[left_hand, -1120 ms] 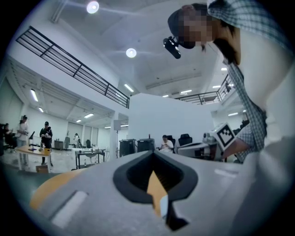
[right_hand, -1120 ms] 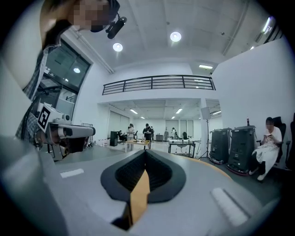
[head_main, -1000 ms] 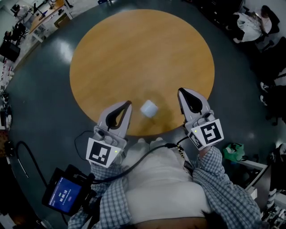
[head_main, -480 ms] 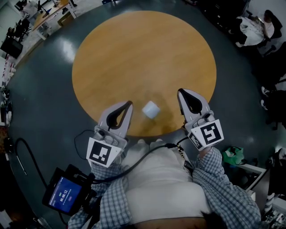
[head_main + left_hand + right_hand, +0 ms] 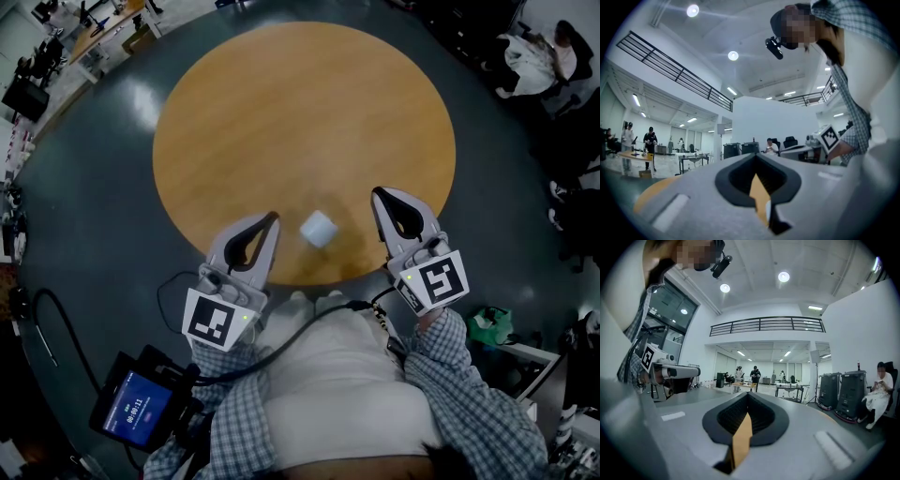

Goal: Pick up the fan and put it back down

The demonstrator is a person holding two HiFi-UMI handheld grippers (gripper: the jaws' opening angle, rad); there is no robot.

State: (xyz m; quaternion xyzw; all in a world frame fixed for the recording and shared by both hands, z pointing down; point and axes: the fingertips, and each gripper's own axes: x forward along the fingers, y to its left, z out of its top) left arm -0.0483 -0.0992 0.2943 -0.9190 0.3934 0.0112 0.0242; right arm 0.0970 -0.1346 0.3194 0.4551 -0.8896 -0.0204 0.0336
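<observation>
Fan [image 5: 318, 228] stands lower centre of frame on desk [image 5: 281, 112], untouched. Left gripper [image 5: 271, 218] and right gripper [image 5: 377, 193] flank it, both closed, empty. Advice: open one first, then straddle the fan squarely.

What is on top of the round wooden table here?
Only a small white fan shows, near the front edge of the table. The left claw and right claw cover strips of that edge, so anything beneath them is hidden.
</observation>
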